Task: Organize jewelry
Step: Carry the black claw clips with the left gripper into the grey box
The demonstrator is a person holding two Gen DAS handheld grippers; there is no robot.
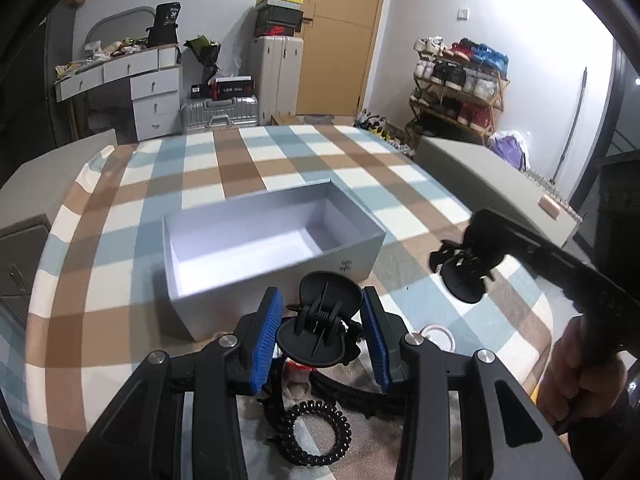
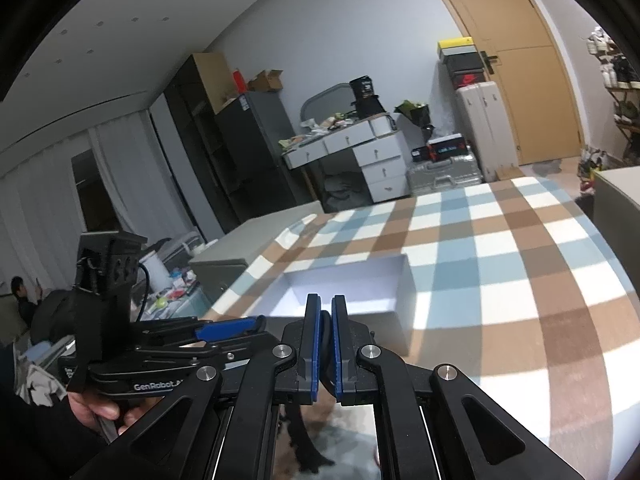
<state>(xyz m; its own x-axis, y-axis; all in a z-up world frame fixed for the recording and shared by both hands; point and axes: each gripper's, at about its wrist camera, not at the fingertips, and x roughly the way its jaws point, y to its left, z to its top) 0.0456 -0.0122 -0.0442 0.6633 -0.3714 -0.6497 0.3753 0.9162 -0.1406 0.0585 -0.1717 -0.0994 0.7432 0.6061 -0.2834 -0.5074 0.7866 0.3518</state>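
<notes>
The left hand-held gripper [image 1: 322, 338] squeezes a black hair claw clip [image 1: 320, 322]; the right hand-held gripper [image 2: 326, 346] pinches another clip [image 1: 466, 266]; both look light, hard, springy; hold the wide shell.

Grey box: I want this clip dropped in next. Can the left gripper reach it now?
Probably yes: the left gripper, shut on the black claw clip, faces the open grey box directly, with nothing between them.
</notes>
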